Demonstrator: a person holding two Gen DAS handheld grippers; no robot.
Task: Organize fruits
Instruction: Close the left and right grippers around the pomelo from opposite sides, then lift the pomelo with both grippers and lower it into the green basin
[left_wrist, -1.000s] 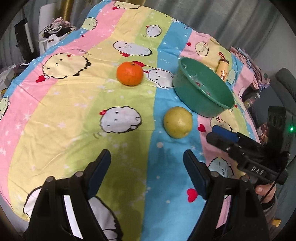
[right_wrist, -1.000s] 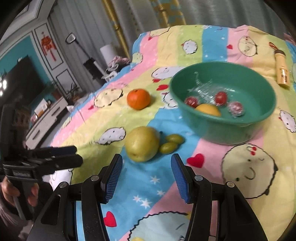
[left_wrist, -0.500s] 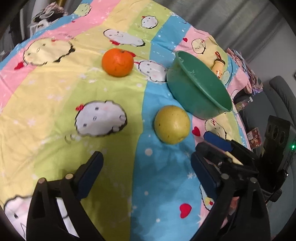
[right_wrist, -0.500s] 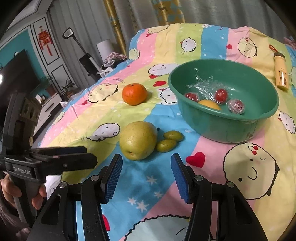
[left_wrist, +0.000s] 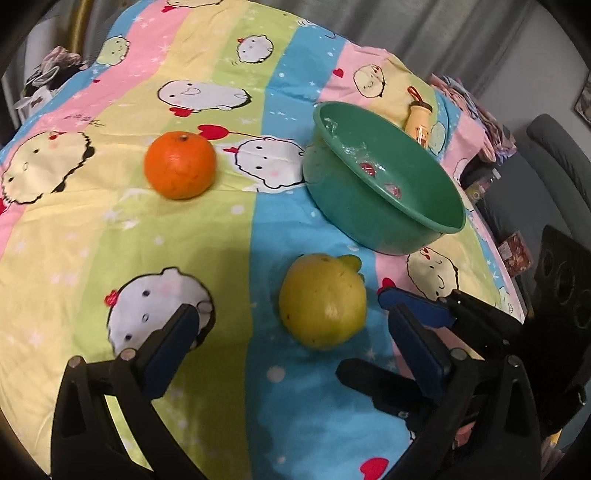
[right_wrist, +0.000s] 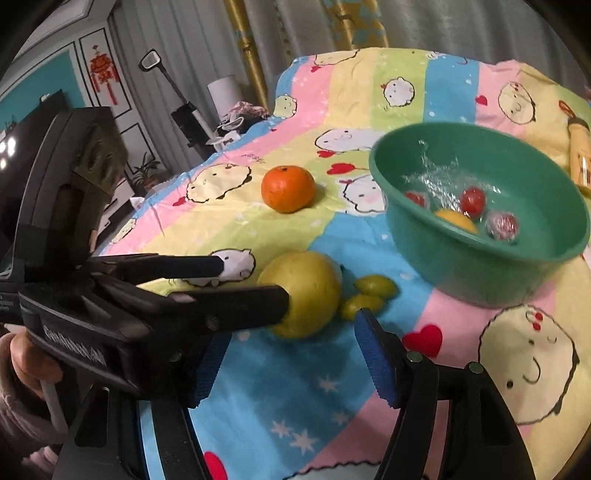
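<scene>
the yellow pear (left_wrist: 322, 300) lies on the striped cloth (left_wrist: 110, 229), just ahead of the left gripper (left_wrist: 299, 343) and between the lines of its two wide-apart fingers — nothing is gripped yet. in the right wrist view the left gripper's near finger seems to be at the pear's left side, though contact cannot be told. the right gripper (right_wrist: 295, 365) hangs nearer to the camera, its fingers also apart and empty; the pear sits ahead and slightly left of it, so the left one is the closer. the pear's long axis seems to run near to far. two small green fruits (right_wrist: 369, 293) touch its right side. the green bowl (left_wrist: 413, 221) stands far right — the orange (left_wrist: 180, 165) far left.
</scene>
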